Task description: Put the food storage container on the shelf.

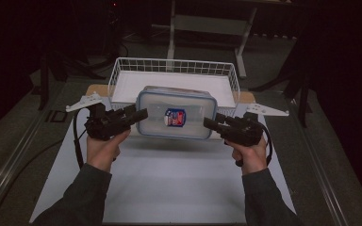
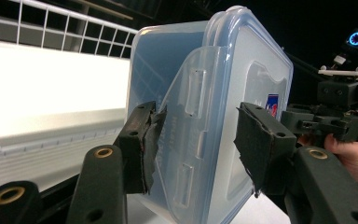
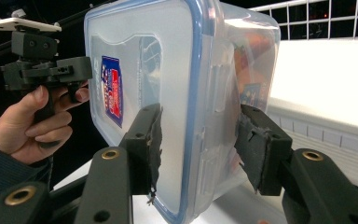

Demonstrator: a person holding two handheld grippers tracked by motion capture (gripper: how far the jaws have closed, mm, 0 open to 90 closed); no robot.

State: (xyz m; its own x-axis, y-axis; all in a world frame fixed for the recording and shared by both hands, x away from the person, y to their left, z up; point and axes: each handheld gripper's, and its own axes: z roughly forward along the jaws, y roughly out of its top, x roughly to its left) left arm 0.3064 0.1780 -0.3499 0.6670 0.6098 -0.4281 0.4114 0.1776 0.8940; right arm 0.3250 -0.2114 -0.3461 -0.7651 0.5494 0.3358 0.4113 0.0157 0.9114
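Both grippers pinch the clear plastic container (image 1: 176, 113) by its short ends: the left gripper (image 1: 140, 114) on the latch flap, the right gripper (image 1: 209, 123) opposite. It hangs between them above the white table (image 1: 169, 188), long axis running left to right, blue-rimmed lid (image 2: 261, 88) facing the person. Just behind stands a white wire basket (image 1: 122, 70).

Container (image 1: 176, 113) label (image 1: 175, 117) print too small to read in high view. Contents blurred behind cloudy wall in right gripper view, only orange smear visible. Container bottom corner cut off by lower edge in both gripper views. Near wall of wire basket (image 1: 122, 77) hidden behind container. Table's (image 1: 179, 183) front edge cut off.
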